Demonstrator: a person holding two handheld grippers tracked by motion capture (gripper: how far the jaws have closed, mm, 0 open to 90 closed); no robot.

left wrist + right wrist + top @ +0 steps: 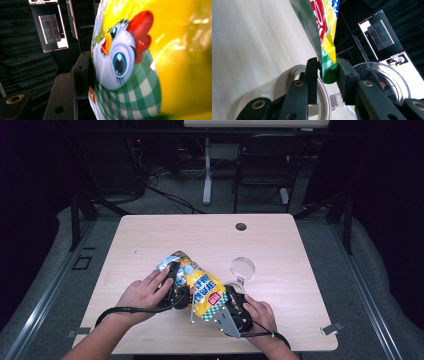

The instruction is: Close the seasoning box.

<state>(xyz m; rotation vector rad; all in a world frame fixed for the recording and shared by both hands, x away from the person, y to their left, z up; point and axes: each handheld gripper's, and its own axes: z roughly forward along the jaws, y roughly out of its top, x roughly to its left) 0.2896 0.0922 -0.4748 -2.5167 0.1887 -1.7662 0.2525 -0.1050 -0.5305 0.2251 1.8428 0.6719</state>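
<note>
At the bottom centre of the high view, the person's two hands bring both grippers together on a yellow snack pouch (202, 287) held over the wooden table (150, 235). The right gripper (327, 72), low in the right gripper view, has its jaws drawn in around the pouch's green screw cap (329, 76), which sits squeezed between the two black pads. The left gripper (175, 287), left of centre in the high view, has its jaws about half open, and in the left gripper view one pad presses flat against the pouch body beside the printed cartoon chicken (120, 57).

The step in hand looks like unscrewing the cap. To do it well, the left grip should hold the body steady without crushing it, so nothing spurts when the seal breaks, while the right turns squarely around the spout's axis rather than bending it.

Farther up, right of centre, a clear round dish with a handle (242, 269) waits just beyond the pouch, touching nothing.
</note>
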